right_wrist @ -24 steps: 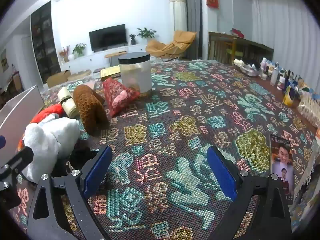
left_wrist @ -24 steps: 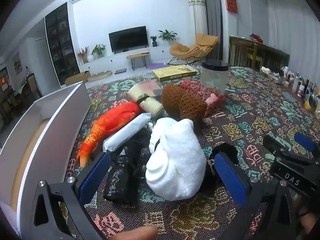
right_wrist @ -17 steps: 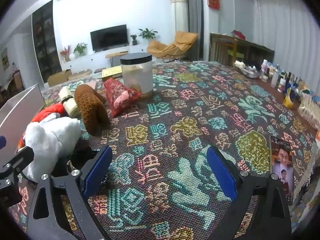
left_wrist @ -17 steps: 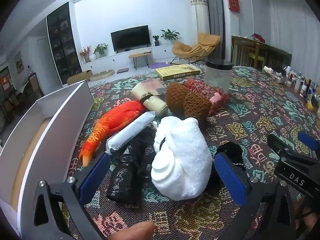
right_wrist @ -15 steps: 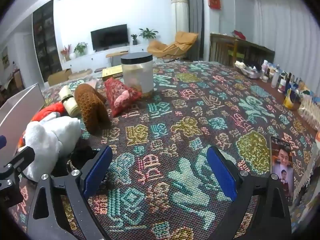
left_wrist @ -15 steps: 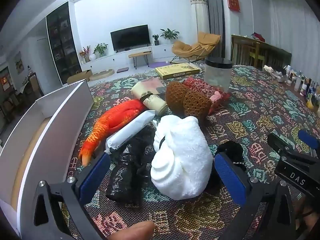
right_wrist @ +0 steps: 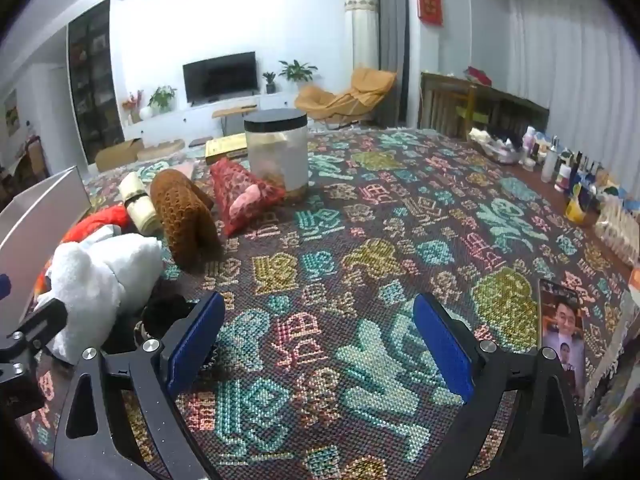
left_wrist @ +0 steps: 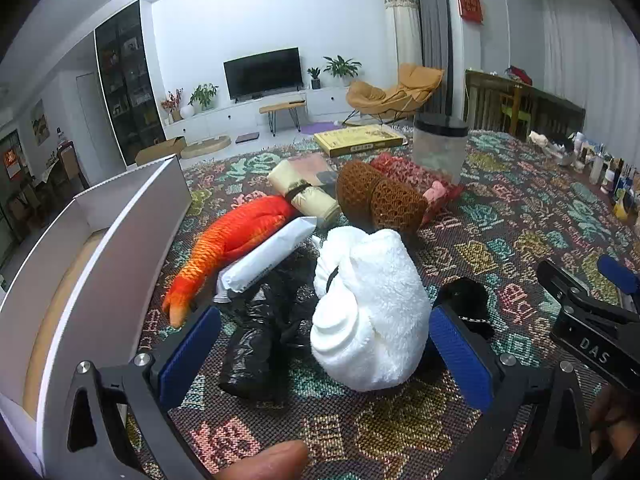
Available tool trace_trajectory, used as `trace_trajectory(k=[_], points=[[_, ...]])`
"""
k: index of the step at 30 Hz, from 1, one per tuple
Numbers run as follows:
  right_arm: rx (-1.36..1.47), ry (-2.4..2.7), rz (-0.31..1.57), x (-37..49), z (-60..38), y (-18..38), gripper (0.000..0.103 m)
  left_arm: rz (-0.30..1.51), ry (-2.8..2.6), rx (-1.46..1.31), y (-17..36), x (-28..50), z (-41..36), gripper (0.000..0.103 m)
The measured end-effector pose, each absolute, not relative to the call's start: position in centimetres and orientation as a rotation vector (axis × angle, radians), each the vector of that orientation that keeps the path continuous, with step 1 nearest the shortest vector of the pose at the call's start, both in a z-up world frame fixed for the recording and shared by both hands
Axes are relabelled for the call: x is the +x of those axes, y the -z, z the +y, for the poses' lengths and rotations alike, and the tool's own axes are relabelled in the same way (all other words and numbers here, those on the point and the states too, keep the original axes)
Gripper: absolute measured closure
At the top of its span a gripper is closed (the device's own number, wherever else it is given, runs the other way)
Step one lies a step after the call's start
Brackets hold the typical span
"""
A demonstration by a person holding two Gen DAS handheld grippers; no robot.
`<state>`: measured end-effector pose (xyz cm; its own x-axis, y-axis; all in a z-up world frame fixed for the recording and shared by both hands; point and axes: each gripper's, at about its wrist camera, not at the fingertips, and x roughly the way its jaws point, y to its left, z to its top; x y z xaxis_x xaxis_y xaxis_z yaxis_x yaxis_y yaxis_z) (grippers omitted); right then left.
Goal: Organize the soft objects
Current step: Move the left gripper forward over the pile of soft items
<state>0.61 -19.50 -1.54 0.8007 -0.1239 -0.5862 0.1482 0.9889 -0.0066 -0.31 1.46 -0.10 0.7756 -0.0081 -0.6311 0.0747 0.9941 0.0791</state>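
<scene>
My left gripper (left_wrist: 324, 352) is open; its blue pads stand either side of a white plush toy (left_wrist: 370, 308) on the patterned cloth, without touching it. A black plastic bag (left_wrist: 264, 332) lies left of the toy and a small black object (left_wrist: 466, 294) lies right of it. An orange plush fish (left_wrist: 236, 240), a white wrapped packet (left_wrist: 266, 256), a brown knitted piece (left_wrist: 380, 196) and a red mesh bag (left_wrist: 412, 178) lie behind. My right gripper (right_wrist: 320, 340) is open and empty over bare cloth, right of the white plush toy (right_wrist: 96, 276).
A white open box (left_wrist: 100, 240) stands along the left. A clear jar with a black lid (right_wrist: 278, 152) stands behind the red mesh bag (right_wrist: 240, 196). A rolled beige item (left_wrist: 304, 194) and a flat yellow box (left_wrist: 358, 138) lie farther back. A phone (right_wrist: 562, 328) and several bottles (right_wrist: 576, 176) sit at the right.
The left gripper has crept slightly forward around the white plush toy. The right gripper has barely moved.
</scene>
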Motion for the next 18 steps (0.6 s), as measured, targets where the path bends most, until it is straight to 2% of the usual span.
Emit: trace_trajectory(k=[4, 8, 18], points=[[0.086, 0.190, 0.572, -1.6, -19.5, 0.0, 0.006, 0.662, 0.049, 0.084, -0.7, -1.2, 2.6, 0.000], [0.181, 0.142, 0.604, -3.7, -18.1, 0.5, 0.006, 0.671, 0.044, 0.059, -0.7, -2.0, 4.1, 0.000], [0.087, 0.172, 0.600, -4.4, -16.1, 1.0, 0.006, 0.770, 0.031, 0.070, 1.9, -3.4, 6.6, 0.000]])
